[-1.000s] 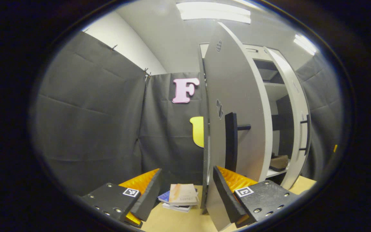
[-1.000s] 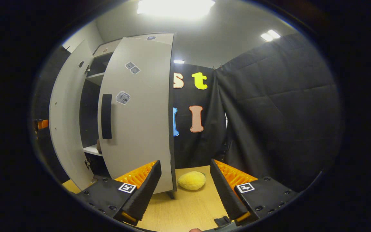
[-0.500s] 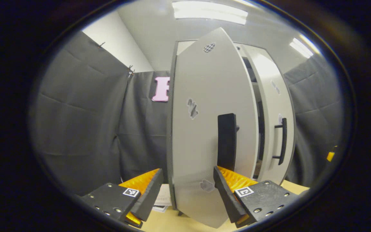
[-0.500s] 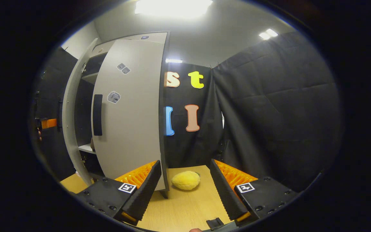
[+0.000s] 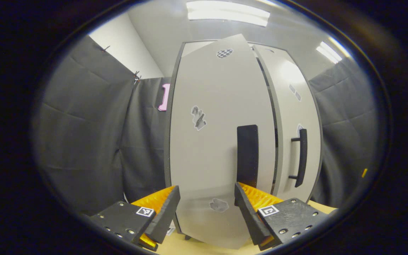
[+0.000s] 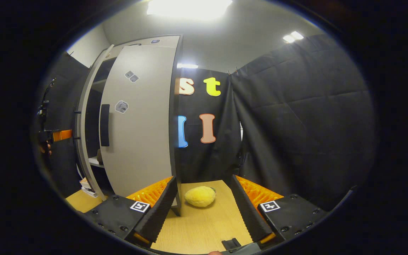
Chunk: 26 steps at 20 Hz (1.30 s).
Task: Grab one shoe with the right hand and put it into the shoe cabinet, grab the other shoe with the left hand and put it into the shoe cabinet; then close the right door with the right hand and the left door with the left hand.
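Note:
The pale grey shoe cabinet stands on the wooden table. In the left gripper view its left door (image 5: 218, 141) is swung almost shut, and my left gripper (image 5: 207, 212) is open right in front of the door's lower face, below the black handle (image 5: 247, 156). The right door (image 5: 296, 117) with its bar handle (image 5: 301, 157) also stands nearly shut. In the right gripper view the right door (image 6: 140, 117) leaves a narrow gap in which a shelf and a bit of a shoe (image 6: 99, 156) show. My right gripper (image 6: 204, 212) is open and empty by that door's outer edge.
A yellow plush toy (image 6: 199, 196) lies on the table (image 6: 204, 230) just ahead of the right gripper. A stack of books (image 6: 87, 186) lies at the cabinet's left foot. The left gripper (image 6: 57, 135) and a hand show at the far left of the right gripper view.
The left door has swung from wide open to almost shut, with the left gripper following it. The right door has closed further. The shoes on the shelf are now mostly hidden.

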Tool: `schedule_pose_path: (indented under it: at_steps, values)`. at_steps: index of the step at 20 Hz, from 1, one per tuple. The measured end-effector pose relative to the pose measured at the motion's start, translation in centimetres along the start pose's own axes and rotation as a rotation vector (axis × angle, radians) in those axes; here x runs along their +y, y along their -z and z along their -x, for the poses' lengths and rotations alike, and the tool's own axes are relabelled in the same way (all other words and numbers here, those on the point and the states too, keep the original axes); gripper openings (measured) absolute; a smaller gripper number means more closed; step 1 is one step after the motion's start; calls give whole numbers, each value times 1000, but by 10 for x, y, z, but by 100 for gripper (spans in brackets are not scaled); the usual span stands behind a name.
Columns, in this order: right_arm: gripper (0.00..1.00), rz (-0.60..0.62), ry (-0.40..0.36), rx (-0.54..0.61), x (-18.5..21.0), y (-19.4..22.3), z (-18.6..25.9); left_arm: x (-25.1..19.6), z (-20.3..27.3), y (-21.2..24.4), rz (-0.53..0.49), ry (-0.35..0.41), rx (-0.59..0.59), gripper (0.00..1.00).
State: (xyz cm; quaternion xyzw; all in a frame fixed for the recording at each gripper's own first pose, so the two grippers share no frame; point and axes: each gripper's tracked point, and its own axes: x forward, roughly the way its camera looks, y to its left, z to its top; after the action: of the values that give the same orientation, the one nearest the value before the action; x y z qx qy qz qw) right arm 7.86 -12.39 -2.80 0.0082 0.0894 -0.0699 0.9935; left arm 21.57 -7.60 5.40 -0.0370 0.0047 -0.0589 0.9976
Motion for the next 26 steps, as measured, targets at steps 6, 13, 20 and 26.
schedule_pose_path:
  at_steps: [6,13,20,26]
  values:
    - [94,5,-66,-44,33,-16,10,17,42,-2,-17,3,4,95]
    - [96,10,-138,-70,66,-29,24,51,106,-5,-24,-7,18,95]
    - [96,22,-173,-87,79,-34,48,76,164,6,-10,-31,50,95]
    - [96,10,-179,-89,82,-34,56,89,201,33,-14,-51,114,95]
